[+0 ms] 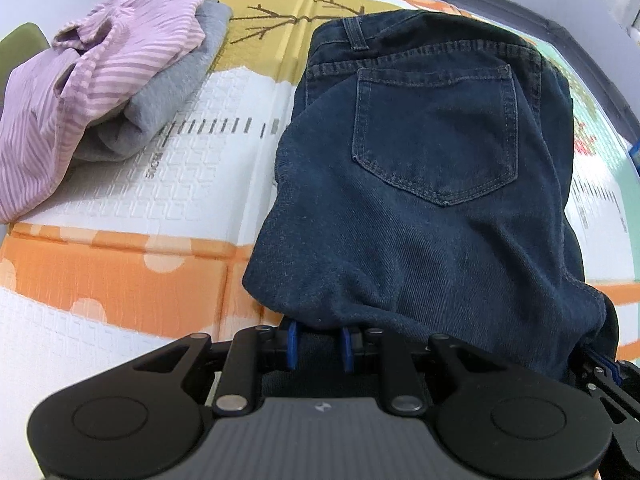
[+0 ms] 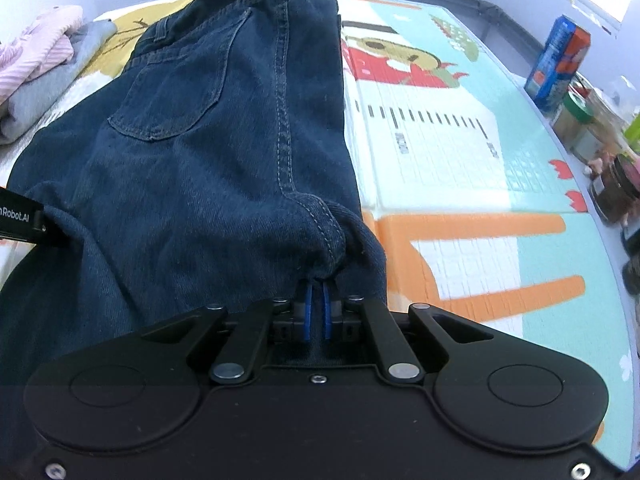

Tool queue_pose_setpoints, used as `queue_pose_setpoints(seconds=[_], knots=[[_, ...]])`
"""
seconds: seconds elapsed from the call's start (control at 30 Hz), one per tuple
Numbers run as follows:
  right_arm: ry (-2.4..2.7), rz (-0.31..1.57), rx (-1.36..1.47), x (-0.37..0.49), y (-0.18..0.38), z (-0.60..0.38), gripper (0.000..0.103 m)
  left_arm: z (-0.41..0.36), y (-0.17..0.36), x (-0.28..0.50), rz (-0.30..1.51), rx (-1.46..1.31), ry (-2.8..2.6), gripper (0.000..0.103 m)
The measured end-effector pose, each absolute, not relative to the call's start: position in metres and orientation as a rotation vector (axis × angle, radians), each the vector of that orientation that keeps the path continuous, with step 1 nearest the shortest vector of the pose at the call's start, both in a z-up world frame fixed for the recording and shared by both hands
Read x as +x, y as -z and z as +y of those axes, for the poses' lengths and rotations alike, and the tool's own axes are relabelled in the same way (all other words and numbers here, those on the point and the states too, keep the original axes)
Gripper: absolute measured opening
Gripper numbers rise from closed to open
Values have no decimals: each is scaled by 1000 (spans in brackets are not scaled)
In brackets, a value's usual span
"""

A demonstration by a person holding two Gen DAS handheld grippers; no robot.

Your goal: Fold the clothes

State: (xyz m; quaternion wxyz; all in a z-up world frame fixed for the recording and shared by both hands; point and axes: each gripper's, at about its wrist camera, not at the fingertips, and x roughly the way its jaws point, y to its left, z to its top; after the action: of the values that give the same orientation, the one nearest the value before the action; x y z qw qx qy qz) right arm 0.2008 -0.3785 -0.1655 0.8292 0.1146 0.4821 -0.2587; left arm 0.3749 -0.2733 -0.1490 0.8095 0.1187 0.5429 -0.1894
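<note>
Dark blue jeans (image 1: 420, 168) lie on the patterned play mat (image 1: 140, 208), back pocket (image 1: 436, 132) up and waistband at the far end. In the left wrist view my left gripper (image 1: 319, 340) holds the near edge of the denim, which fills the gap between its blue pads (image 1: 292, 344). My right gripper (image 2: 317, 300) is shut on a bunched seam of the jeans (image 2: 224, 140), its blue pads (image 2: 307, 312) close together. The right gripper also shows at the lower right of the left wrist view (image 1: 600, 368). The left gripper's black body (image 2: 20, 220) pokes in at the left edge of the right wrist view.
A pile of clothes, a pink striped garment (image 1: 92, 80) on a grey one (image 1: 172, 92), sits at the mat's far left. Along the right edge stand a blue and orange carton (image 2: 558, 60) and several jars (image 2: 616, 192). Bare mat (image 2: 440, 152) lies right of the jeans.
</note>
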Motion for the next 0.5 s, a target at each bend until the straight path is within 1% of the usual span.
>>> queue_pose_setpoints(seconds=[0.2,0.3,0.37,0.4,0.43,0.47,0.5], knots=[[552,997,256,192,169,-383,6,-262,146,360,1160,197,410,25],[526,974,298,179,161,-385,8,-251,136,345,1133,190,432,27],[508,958,327,171,155,-386,15,-245,125,335,1116,192,444,35],[498,950,341,167,152,-387,17,-241,119,330,1109,193,450,42],[489,941,355,162,149,-387,22,-238,113,325,1100,192,456,46],[480,933,369,158,146,-388,26,-233,106,320,1087,191,465,48],[470,929,366,154,141,-385,28,-228,99,313,1075,194,472,51]])
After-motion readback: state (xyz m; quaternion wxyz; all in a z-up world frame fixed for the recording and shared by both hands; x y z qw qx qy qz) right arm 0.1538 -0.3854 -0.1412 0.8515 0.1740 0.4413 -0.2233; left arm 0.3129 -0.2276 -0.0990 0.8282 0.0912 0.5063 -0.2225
